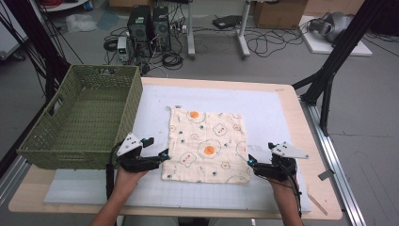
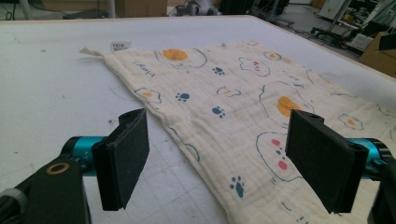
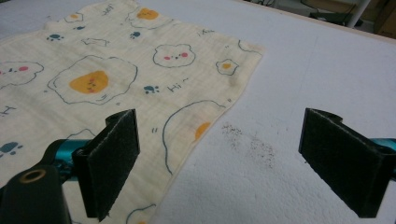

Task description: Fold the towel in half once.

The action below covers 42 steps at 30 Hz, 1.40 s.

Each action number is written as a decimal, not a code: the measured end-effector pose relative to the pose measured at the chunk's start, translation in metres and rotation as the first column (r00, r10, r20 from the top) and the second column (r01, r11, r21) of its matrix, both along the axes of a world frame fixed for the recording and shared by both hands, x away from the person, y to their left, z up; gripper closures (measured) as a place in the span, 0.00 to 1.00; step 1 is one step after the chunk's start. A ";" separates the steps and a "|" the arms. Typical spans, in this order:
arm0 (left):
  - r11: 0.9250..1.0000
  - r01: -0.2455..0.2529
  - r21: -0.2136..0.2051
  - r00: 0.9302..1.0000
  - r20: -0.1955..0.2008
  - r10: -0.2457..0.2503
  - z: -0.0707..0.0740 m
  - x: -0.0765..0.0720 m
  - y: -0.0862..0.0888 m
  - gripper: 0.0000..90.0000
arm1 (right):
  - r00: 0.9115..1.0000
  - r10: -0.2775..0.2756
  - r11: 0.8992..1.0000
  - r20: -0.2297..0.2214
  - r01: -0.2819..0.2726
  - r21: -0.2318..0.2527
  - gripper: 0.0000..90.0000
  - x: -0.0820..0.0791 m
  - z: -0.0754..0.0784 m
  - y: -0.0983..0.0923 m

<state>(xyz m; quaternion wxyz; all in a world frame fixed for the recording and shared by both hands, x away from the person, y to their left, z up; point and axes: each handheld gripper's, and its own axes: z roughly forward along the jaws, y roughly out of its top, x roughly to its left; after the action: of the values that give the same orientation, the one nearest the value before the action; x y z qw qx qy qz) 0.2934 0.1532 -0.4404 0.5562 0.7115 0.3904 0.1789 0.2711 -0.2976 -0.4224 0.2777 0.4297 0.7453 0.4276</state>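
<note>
High view overhead; gripper views close, low; share cloth [image 1: 207, 146].

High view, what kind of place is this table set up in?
Most likely a lab or workshop set up for recording. Computer towers and loose cables lie on the floor, a black frame stands beside the table, and cardboard boxes sit behind.
</note>
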 end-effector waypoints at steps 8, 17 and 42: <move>1.000 0.018 -0.015 0.999 -0.045 -0.018 0.001 0.008 -0.005 0.25 | 1.000 0.015 1.000 -0.011 -0.015 -0.005 0.13 0.003 -0.001 0.001; 1.000 -0.004 -0.017 0.998 -0.069 0.002 0.020 0.040 -0.013 0.23 | 1.000 0.015 1.000 -0.015 -0.015 0.001 0.13 0.002 -0.001 -0.003; 0.972 -0.106 0.208 0.976 -0.164 0.141 0.038 0.166 -0.046 0.34 | 0.998 0.031 0.999 -0.050 -0.031 0.013 0.13 0.010 -0.006 -0.007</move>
<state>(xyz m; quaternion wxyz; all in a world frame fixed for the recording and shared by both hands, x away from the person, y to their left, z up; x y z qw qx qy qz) 0.4593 0.1072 -0.4027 0.4335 0.7505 0.4625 0.1870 0.2806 -0.3044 -0.4282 0.2497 0.4303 0.7559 0.4256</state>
